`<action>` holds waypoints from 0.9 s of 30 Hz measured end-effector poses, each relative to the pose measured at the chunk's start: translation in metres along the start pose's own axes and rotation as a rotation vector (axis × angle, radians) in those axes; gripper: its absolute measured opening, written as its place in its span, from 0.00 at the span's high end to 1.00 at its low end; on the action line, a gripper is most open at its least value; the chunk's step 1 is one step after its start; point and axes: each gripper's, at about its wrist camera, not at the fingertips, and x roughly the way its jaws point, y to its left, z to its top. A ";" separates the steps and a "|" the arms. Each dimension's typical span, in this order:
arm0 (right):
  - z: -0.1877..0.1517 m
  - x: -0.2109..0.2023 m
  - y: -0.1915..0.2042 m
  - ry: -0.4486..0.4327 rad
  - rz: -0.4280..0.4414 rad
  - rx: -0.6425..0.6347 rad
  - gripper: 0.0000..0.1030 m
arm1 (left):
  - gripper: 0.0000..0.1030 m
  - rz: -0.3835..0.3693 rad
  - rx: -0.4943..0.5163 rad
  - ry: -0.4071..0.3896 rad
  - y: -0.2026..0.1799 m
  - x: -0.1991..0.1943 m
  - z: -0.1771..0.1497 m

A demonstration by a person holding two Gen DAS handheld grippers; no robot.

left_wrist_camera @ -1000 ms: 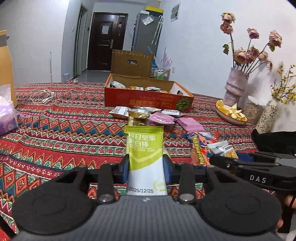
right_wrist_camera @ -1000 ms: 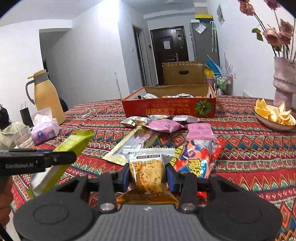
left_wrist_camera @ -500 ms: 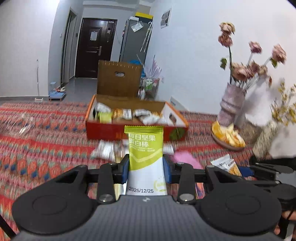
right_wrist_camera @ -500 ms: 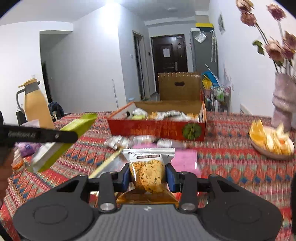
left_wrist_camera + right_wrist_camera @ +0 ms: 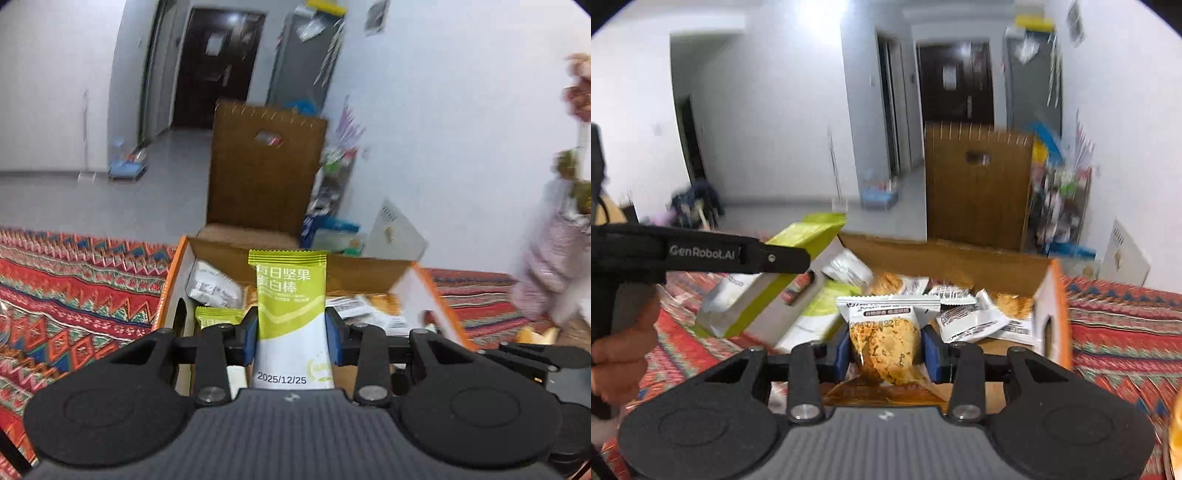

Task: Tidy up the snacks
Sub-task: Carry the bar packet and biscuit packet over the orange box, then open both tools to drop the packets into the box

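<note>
The left gripper (image 5: 291, 341) is clamped on a green protein bar packet (image 5: 290, 306) that stands upright between its blue pads, and the right gripper (image 5: 886, 349) is pinched on a clear-wrapped cookie packet (image 5: 886, 341); both packets hang over the open snack box (image 5: 1047, 321), the bar toward its left wall, the cookie nearer the middle; the box sits on the patterned tablecloth (image 5: 74, 291) and already holds a loose heap of wrappers and another green packet (image 5: 218, 319).

The two grippers are near one another above a narrow opening; released together, the packets could knock each other, or one gripper could clip the other; the bar is long and held low down, so dropped from above the left wall it could tip across the orange rim and slide out onto the tablecloth; the cookie is brittle, so a hard squeeze or a fall onto the heap may crack it; the raised brown flap (image 5: 977, 184) at the far edge could catch a packet pushed too far
</note>
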 end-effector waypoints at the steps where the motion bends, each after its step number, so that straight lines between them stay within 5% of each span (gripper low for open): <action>1: 0.008 0.018 -0.003 0.033 0.005 0.004 0.63 | 0.65 0.006 -0.013 0.028 0.003 0.016 0.002; 5: 0.032 0.089 -0.014 0.184 0.017 0.033 0.63 | 0.65 0.005 -0.049 0.126 0.016 0.068 0.003; 11: 0.029 0.145 -0.010 0.278 -0.047 0.032 0.58 | 0.56 0.036 -0.070 0.185 0.022 0.104 -0.006; 15: 0.029 0.142 -0.002 0.258 -0.070 -0.013 0.40 | 0.38 0.006 -0.061 0.150 0.024 0.097 -0.005; 27: 0.031 0.103 0.004 0.187 -0.093 -0.028 0.39 | 0.33 0.044 0.029 0.062 0.012 0.031 0.010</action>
